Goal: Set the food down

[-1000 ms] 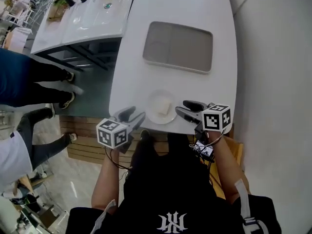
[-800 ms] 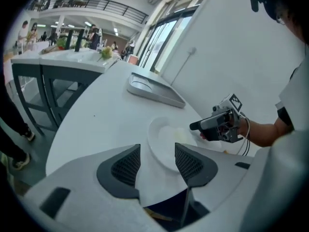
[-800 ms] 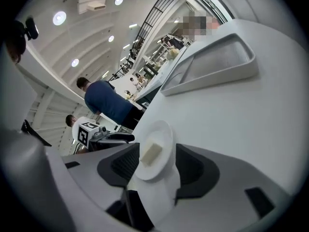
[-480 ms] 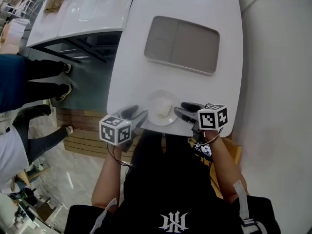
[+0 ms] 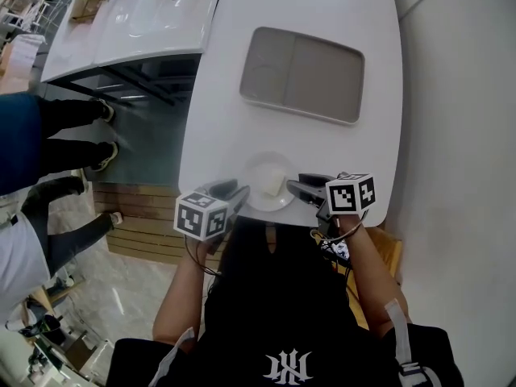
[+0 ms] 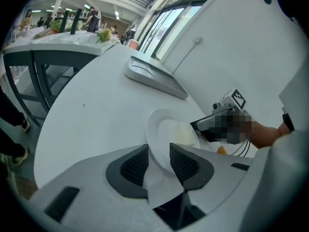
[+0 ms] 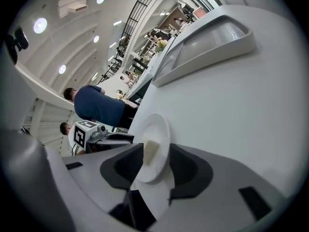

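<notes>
Closing jaws, left gripper (image 5: 233, 191) and right gripper (image 5: 300, 184) straddle 1 plate (image 5: 255, 175).

The tabletop (image 5: 298, 135) is white, smooth and faintly glossy. The plate (image 5: 255, 176) looks like glazed white ceramic, shiny along the rim. The food (image 5: 274, 185) on it is a pale, matt block. The tray (image 5: 302, 75) is grey, matt and plastic-looking.

My left hand-held gripper (image 6: 158, 151) has a smooth, matt grey plastic shell and black, finely ribbed, rubbery pads (image 6: 136, 164), closing with the plate's rim between them. My right hand-held gripper (image 7: 156, 151) has the same shell and pads, also closing about the rim.

The floor strip (image 5: 137, 216) beside me is brown wood planking. My top (image 5: 282, 313) is black cloth.
</notes>
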Motion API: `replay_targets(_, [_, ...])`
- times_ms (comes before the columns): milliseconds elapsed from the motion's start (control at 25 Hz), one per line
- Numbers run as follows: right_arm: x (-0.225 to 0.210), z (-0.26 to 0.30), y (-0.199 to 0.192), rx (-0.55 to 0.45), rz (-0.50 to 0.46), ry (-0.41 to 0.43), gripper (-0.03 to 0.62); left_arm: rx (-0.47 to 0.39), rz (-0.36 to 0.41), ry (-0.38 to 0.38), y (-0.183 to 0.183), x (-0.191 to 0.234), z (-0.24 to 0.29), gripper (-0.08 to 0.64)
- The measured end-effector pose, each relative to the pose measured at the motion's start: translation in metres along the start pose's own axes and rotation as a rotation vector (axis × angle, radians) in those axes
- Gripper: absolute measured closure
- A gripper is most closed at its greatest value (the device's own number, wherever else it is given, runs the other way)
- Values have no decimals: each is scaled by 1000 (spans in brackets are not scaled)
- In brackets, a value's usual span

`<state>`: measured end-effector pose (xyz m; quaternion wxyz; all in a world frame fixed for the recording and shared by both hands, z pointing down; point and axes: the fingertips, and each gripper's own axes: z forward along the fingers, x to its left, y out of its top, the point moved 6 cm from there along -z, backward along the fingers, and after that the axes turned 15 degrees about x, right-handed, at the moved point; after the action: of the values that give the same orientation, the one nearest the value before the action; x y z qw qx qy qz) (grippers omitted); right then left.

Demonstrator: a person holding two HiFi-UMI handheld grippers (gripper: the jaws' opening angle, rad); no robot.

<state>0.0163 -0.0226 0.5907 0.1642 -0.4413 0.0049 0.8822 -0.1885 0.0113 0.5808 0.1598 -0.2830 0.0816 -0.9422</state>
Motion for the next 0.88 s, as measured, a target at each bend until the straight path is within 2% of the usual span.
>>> replay_targets(240, [-8, 0, 2, 8, 47, -12, 487, 13, -17, 20, 3, 5, 1, 472])
replay_targets(360, [-11, -2, 1, 15, 90, -28, 558, 22, -16, 20, 4, 4, 0, 480])
replay_targets(520, [-13, -3, 0, -7, 181, 53, 571, 46, -1, 24, 4, 2, 0, 483])
replay_targets(640, [-14, -5, 1, -19, 199, 75, 572, 66, 14, 26, 6, 2, 1, 488])
replay_targets(880, [-11, -21, 10, -77, 259, 140, 574, 31, 53, 17, 23, -6, -9, 488])
